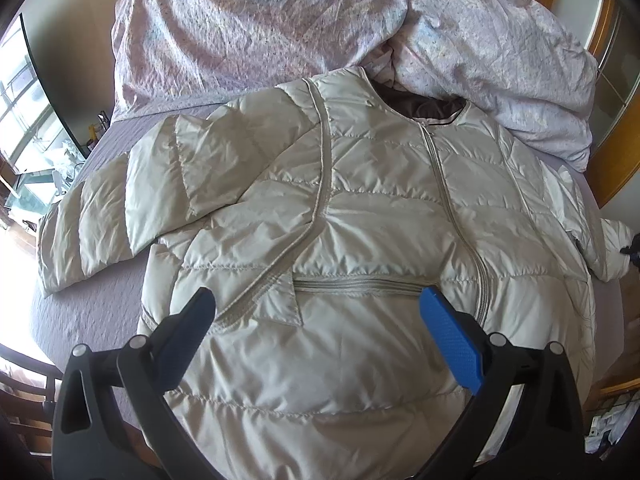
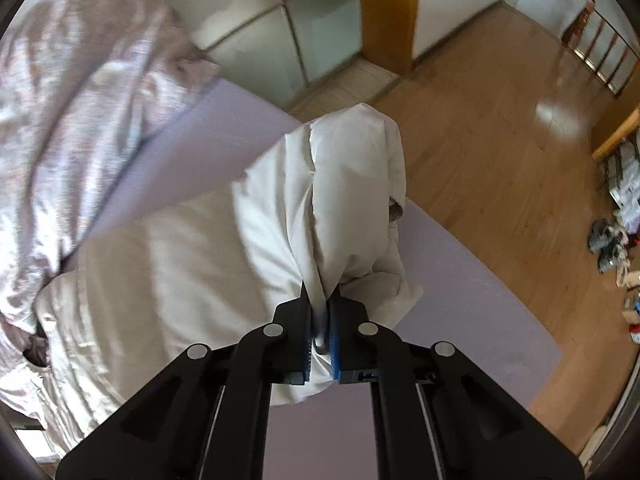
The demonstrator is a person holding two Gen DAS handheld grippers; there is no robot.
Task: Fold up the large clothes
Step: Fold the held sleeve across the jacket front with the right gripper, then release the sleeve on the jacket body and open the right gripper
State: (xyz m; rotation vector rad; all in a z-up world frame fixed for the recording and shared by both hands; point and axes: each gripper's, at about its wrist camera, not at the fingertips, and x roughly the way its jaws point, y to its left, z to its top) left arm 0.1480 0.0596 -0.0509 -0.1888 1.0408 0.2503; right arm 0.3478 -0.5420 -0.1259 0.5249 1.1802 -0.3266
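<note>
A pale grey quilted puffer jacket lies front-up on a lilac bed sheet, zipped, collar at the far end. Its left sleeve lies spread out to the left. My left gripper is open and empty, hovering above the jacket's lower front near a horizontal pocket zip. My right gripper is shut on the jacket's right sleeve, which is lifted and bunched above the bed edge. That sleeve's cuff shows at the right edge of the left wrist view.
A crumpled pink-white duvet is heaped at the head of the bed, also in the right wrist view. Wooden floor lies beyond the bed's right edge, with shoes and clutter. Glass wardrobe doors stand behind.
</note>
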